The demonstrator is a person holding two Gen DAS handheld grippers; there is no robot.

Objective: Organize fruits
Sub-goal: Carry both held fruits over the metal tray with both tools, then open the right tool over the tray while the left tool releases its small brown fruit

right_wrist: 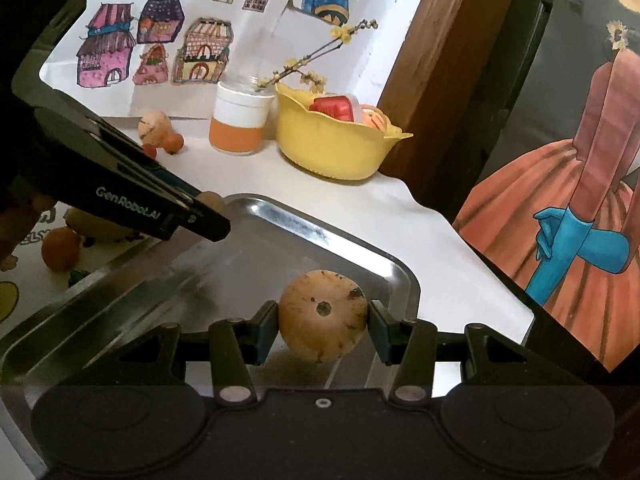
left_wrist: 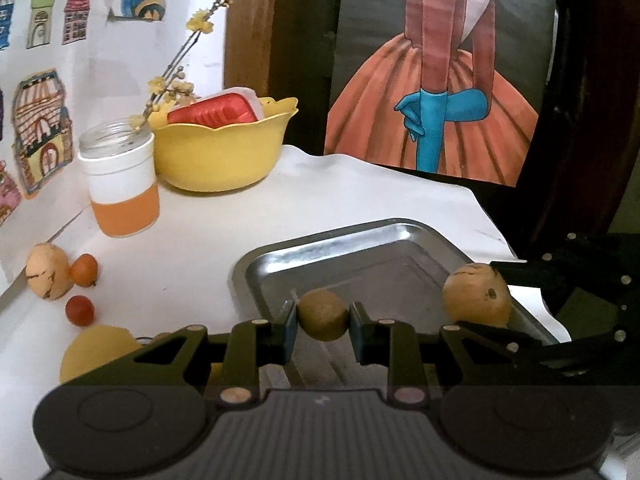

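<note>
Now both grippers carry fruit over the tray point(left_wrist: 400, 228). The left gripper point(left_wrist: 323, 316) is clamped on a small brown fruit point(left_wrist: 322, 314), its pads touching the fruit on both sides, just above the tray's near left part. The right gripper point(right_wrist: 323, 316) grasps a bigger tan fruit point(right_wrist: 322, 315) with dark specks, held over the tray's point(right_wrist: 360, 248) near right part; in the left view that fruit point(left_wrist: 476, 294) hangs beside the tray's right rim.

The step in hand looks like setting both fruits down in the tray. To do it well, I would lower each one until it touches the metal before loosening the grip, since round fruit dropped on a smooth tray is likely to roll. Keep the two grippers apart so their fingers do not knock together: the left gripper point(right_wrist: 208, 220) reaches in from the left edge while the right one works the near side. Place the fruits away from the rim and apart from each other, leaving room for the rest.

More fruit waits on the table point(left_wrist: 192, 248) at the left: a pale fruit point(left_wrist: 47, 272), two small orange ones point(left_wrist: 84, 270) point(left_wrist: 80, 310) and a yellow one point(left_wrist: 100, 352) nearer. A jar point(left_wrist: 120, 184) and a yellow bowl point(left_wrist: 220, 152) stand at the far side, well clear of the tray.
</note>
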